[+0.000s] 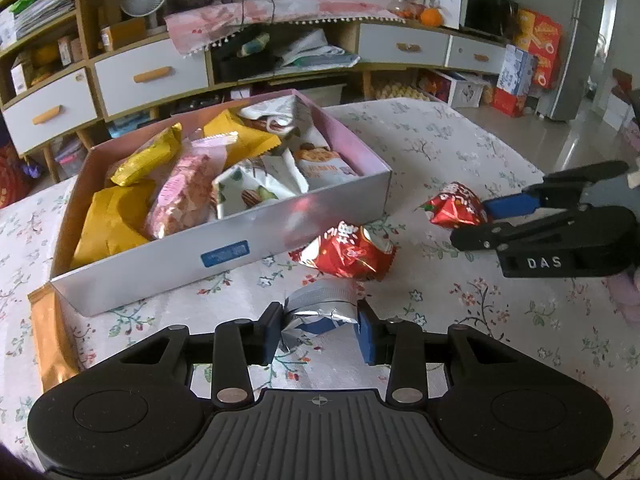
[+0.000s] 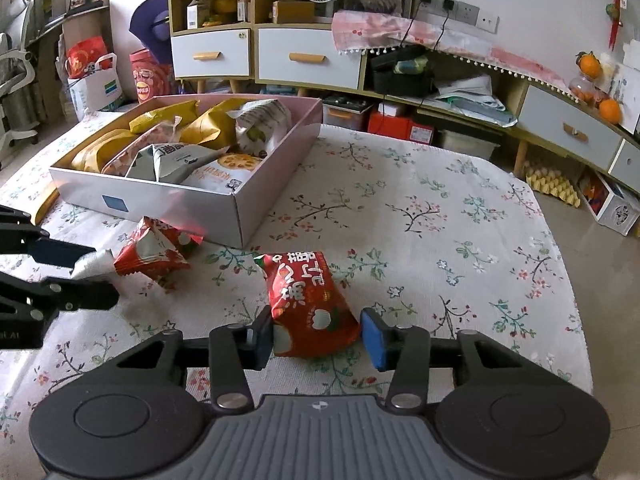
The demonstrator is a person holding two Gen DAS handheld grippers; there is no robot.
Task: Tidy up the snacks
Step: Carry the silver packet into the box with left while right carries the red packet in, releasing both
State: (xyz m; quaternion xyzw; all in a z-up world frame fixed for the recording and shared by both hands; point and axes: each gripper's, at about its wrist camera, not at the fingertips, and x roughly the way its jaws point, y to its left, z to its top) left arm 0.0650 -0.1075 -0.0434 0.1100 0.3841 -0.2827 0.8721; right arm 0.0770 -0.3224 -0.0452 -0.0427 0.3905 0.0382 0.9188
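Left wrist view: the left gripper (image 1: 320, 330) pinches the silvery end of a red snack packet (image 1: 348, 254) that lies straight ahead on the floral tablecloth (image 1: 460, 152), its long axis running away toward the snack box (image 1: 224, 248).

Right wrist view: the right gripper (image 2: 318, 340) clamps the near end of another red packet (image 2: 306, 300), pointing ahead; the box sits up-left.

Glossy crinkled foil snack packets (image 2: 308, 304), matt floral cloth (image 2: 420, 220), smooth cardboard box (image 1: 224, 256)

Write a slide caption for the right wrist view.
Right hand-held gripper around red packet on floral cloth, snack box behind.
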